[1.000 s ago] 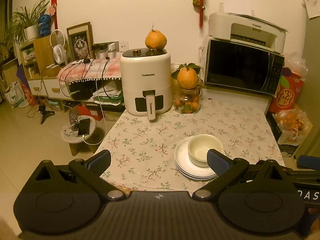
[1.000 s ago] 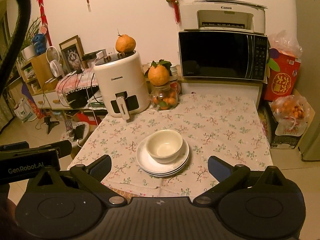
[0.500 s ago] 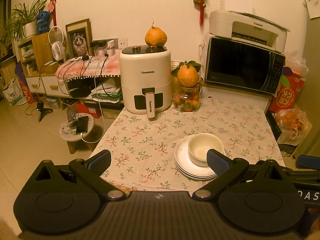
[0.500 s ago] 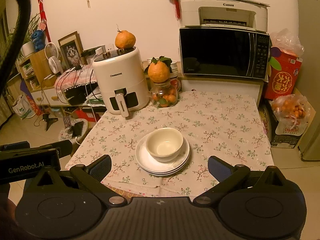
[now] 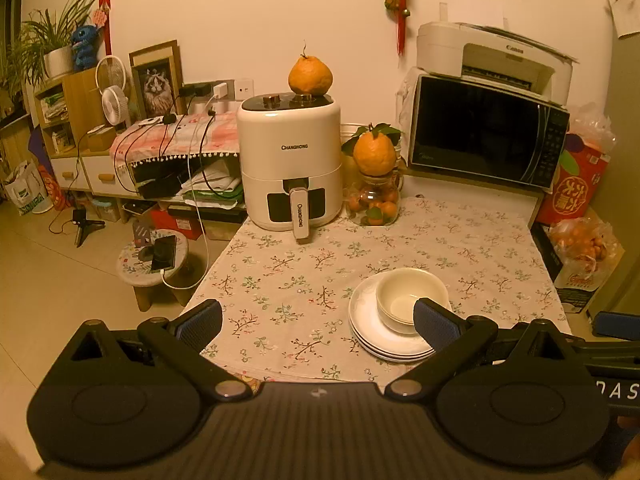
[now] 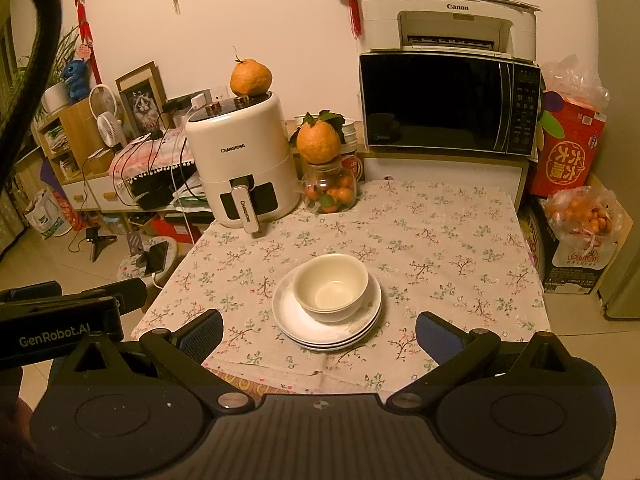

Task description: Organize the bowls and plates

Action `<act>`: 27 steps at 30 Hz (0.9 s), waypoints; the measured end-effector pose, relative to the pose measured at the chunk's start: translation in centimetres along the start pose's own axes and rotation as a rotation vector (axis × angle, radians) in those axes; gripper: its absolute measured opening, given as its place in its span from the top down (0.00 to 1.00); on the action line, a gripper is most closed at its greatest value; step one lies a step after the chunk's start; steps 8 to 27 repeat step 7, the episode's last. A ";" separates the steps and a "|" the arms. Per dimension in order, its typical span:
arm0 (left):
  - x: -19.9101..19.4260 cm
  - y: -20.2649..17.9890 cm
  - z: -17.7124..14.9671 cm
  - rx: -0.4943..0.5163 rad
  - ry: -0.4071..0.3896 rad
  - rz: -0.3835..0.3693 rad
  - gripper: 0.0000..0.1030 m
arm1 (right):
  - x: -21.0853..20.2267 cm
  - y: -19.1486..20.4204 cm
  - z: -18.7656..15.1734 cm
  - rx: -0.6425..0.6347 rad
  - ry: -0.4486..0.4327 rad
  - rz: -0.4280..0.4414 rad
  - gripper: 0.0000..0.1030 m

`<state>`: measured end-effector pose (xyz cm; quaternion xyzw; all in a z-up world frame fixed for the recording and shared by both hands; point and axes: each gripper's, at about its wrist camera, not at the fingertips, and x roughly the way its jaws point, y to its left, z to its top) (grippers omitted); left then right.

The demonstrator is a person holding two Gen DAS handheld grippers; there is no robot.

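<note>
Both tongs hang wide open and empty — left tongs (image 5: pixel 316 322), right tongs (image 6: pixel 318 334) — short of the counter (image 6: pixel 440 232). Near its front edge, nested bowls (image 6: pixel 331 285) sit on stacked plates (image 6: pixel 326 330): likely glazed, rigid, slippery, breakable — best pinched at the rim.

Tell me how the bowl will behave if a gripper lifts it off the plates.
The bowl looks glazed and rigid, so probably slippery between the fingers and breakable if dropped. It appears to be two nested bowls; the lower one may stay behind or come along. The plates beneath look smooth, so it may slide when nudged.
</note>
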<state>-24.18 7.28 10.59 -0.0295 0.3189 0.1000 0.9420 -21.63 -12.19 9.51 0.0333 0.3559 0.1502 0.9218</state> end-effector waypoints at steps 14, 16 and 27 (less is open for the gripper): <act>0.1 0.0 0.1 0.005 0.001 0.002 0.01 | 0.1 0.0 0.0 0.004 0.002 0.001 0.02; 0.1 0.0 0.1 0.005 0.001 0.002 0.01 | 0.1 0.0 0.0 0.004 0.002 0.001 0.02; 0.1 0.0 0.1 0.005 0.001 0.002 0.01 | 0.1 0.0 0.0 0.004 0.002 0.001 0.02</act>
